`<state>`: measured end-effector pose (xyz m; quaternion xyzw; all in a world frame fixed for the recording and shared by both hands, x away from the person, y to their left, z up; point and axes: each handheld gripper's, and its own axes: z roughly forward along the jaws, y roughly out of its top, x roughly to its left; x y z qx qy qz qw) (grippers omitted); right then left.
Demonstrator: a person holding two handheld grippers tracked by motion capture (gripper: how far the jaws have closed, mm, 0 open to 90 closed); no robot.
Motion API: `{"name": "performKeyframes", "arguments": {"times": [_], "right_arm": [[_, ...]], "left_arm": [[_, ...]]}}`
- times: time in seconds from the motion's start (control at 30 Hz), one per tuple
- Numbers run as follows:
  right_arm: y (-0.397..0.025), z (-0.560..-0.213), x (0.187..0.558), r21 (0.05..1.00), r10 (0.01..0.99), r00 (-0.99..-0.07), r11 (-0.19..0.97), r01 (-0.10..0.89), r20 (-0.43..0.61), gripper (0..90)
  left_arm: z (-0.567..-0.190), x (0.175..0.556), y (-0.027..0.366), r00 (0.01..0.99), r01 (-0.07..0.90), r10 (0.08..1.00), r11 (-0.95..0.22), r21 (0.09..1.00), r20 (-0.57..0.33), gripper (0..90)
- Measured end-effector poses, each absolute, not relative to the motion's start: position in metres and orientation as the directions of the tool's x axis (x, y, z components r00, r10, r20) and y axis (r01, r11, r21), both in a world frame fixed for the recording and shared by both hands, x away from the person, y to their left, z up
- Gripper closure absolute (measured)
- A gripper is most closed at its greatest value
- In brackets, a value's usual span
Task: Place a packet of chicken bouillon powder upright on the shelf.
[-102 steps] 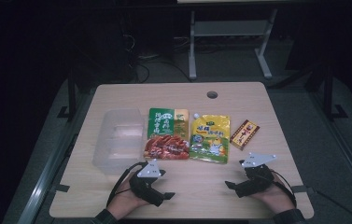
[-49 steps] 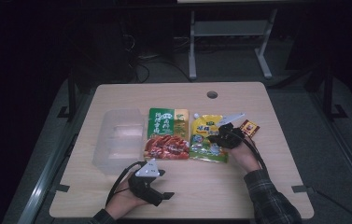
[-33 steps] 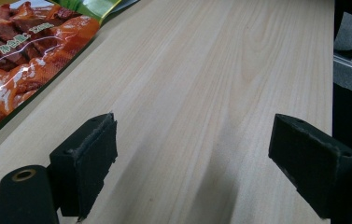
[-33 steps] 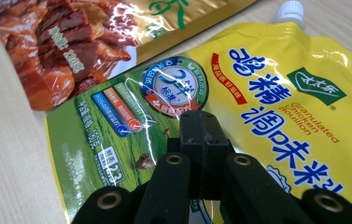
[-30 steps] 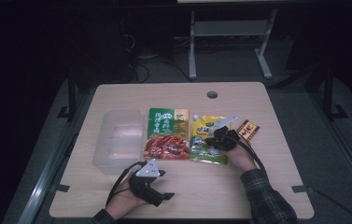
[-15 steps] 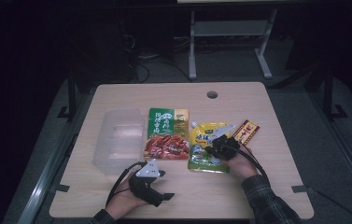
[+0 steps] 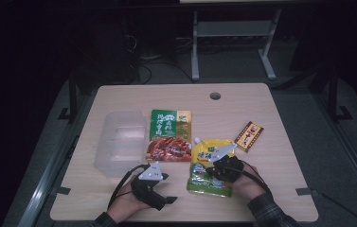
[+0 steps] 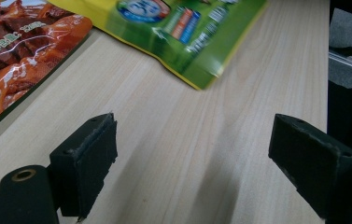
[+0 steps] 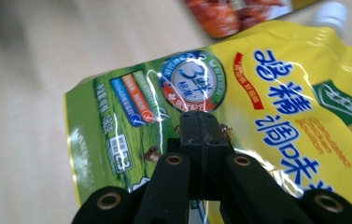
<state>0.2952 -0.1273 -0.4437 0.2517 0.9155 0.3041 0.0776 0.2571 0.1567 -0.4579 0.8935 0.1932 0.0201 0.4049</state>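
A dark room surrounds the pale wooden table. At its left lies a clear plastic tray, then a green-and-red snack bag. The left gripper rests near the front edge, jaws wide apart and empty. Right of it, the right gripper has its jaws pinched together on the yellow seasoning pouch, which lies at the near centre. The person would do well to lift it level, clear of the snack bag, toward the tray. A small red packet lies far right.
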Motion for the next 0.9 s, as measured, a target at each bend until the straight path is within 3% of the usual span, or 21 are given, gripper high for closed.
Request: {"name": "performKeyframes", "arguments": {"times": [0.17, 0.47, 0.9], "right_arm": [[-0.128, -0.443, 0.284, 0.609, 0.470, -0.883, 0.694, 0.384, 0.021, 90.0], [-0.166, -0.441, 0.281, 0.632, 0.520, -0.853, 0.648, 0.425, 0.040, 90.0], [-0.150, -0.447, 0.268, 0.609, 0.441, -0.894, 0.688, 0.395, 0.081, 90.0]], "left_arm": [[-0.458, 0.257, 0.156, 0.924, 0.331, 0.361, -0.597, 0.731, -0.124, 14.7], [-0.457, 0.257, 0.157, 0.924, 0.332, 0.360, -0.596, 0.731, -0.126, 14.7], [-0.457, 0.257, 0.157, 0.924, 0.333, 0.361, -0.592, 0.734, -0.128, 14.7]]}}
